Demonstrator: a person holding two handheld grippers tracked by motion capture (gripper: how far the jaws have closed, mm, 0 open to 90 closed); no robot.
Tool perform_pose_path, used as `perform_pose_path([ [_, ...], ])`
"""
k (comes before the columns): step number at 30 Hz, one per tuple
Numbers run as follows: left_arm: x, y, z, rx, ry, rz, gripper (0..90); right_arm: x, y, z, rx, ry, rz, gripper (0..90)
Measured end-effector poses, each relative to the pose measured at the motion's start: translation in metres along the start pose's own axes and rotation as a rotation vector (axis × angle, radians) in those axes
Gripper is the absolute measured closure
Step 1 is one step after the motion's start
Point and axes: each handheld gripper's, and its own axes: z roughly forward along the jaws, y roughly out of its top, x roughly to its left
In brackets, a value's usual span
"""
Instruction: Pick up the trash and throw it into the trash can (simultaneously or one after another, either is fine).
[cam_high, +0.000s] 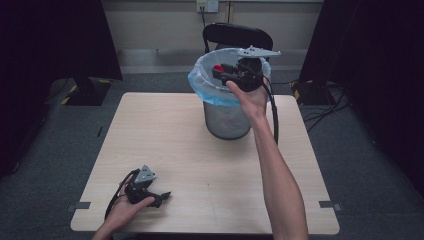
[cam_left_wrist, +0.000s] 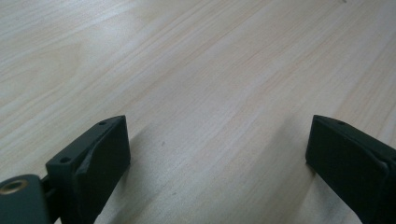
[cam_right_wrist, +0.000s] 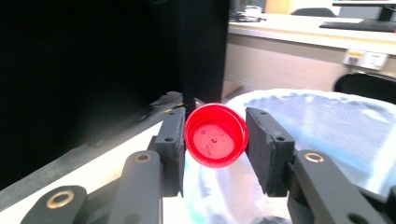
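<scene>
Right tool (cam_high: 223, 74) is clamped on a red cap (cam_right_wrist: 215, 135), one pad on each side of its rim, open side facing the camera. A side grip like that leaves the cap free to fall straight out once the jaws part.

It's held up over the mouth of the bin (cam_high: 226, 117), inside the ring of the blue liner (cam_high: 200, 82); in the right gripper view the liner spreads out below and behind the cap. So the cap looks staged for a drop into the bin, not yet let go.

Left tool (cam_high: 159, 198) rests low on the worktop (cam_high: 190, 150) near the front left corner, well apart from the bin. Jaws wide apart, nothing between them, just bare wood in the left gripper view. Looks parked out of the way; this step needs one hand.

Bin stands toward the back of the worktop, within reach of the right arm.
</scene>
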Motion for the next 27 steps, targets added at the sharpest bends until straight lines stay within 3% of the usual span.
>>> perform_pose_path([
  [5,0.0,0.0,0.0,0.0,0.001,-0.001,6.0,-0.01,0.0,-0.001,0.005,-0.062,0.011,59.8],
  [11,0.0,0.0,0.0,0.0,0.0,0.0,6.0,-0.02,-0.007,0.005,0.051,-0.115,0.02,59.6],
  [17,0.0,0.0,0.0,0.0,0.001,-0.001,6.0,-0.028,-0.012,0.006,0.061,-0.119,0.041,57.9],
  [21,0.0,0.0,0.0,0.0,0.0,0.0,6.0,-0.027,-0.009,0.005,0.06,-0.116,0.047,48.1],
  [27,0.0,0.0,0.0,0.0,0.0,0.0,5.9,-0.024,-0.008,0.003,0.049,-0.108,0.043,42.1],
])
